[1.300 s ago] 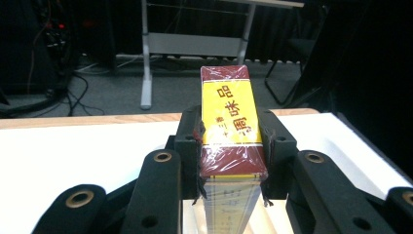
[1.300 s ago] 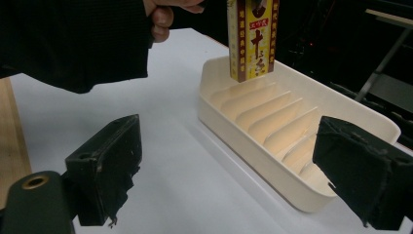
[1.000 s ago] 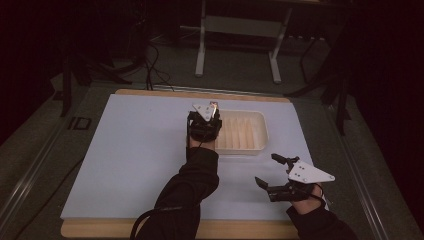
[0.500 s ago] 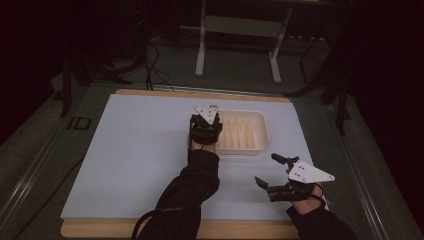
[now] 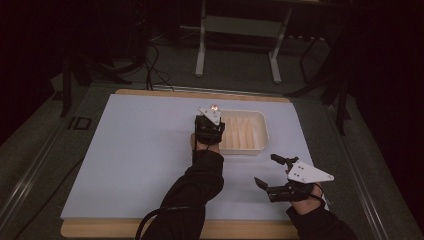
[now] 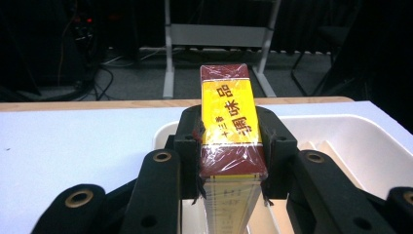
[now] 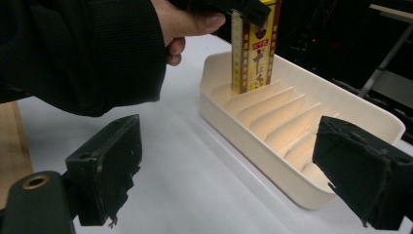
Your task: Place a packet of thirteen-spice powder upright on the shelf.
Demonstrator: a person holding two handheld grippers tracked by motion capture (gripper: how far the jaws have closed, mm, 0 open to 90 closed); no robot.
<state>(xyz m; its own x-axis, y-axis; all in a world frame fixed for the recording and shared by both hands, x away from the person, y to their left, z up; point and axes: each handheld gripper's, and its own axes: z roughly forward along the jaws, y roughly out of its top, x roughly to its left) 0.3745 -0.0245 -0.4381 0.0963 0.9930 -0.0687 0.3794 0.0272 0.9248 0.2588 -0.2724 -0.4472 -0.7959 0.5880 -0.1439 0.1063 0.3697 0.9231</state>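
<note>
The left gripper [image 6: 233,161] is clamped on a box [image 6: 229,117], a tall, wrapped, red-and-yellow pack held upright by its upper end. Gripping it high leaves the lower end free to enter the tray [image 7: 272,151]. The tray is white, with slanted dividers forming narrow slots. In the right gripper view the box [image 7: 253,48] stands vertical with its base in the end slot, nearest the left hand [image 7: 187,27]; whether it rests on the tray floor cannot be told. The left forearm reaches forward across the mat [image 5: 130,150], gripper pointing down over the tray's left end. The right gripper [image 5: 272,172] waits near the tray, jaws wide apart and empty.
</note>
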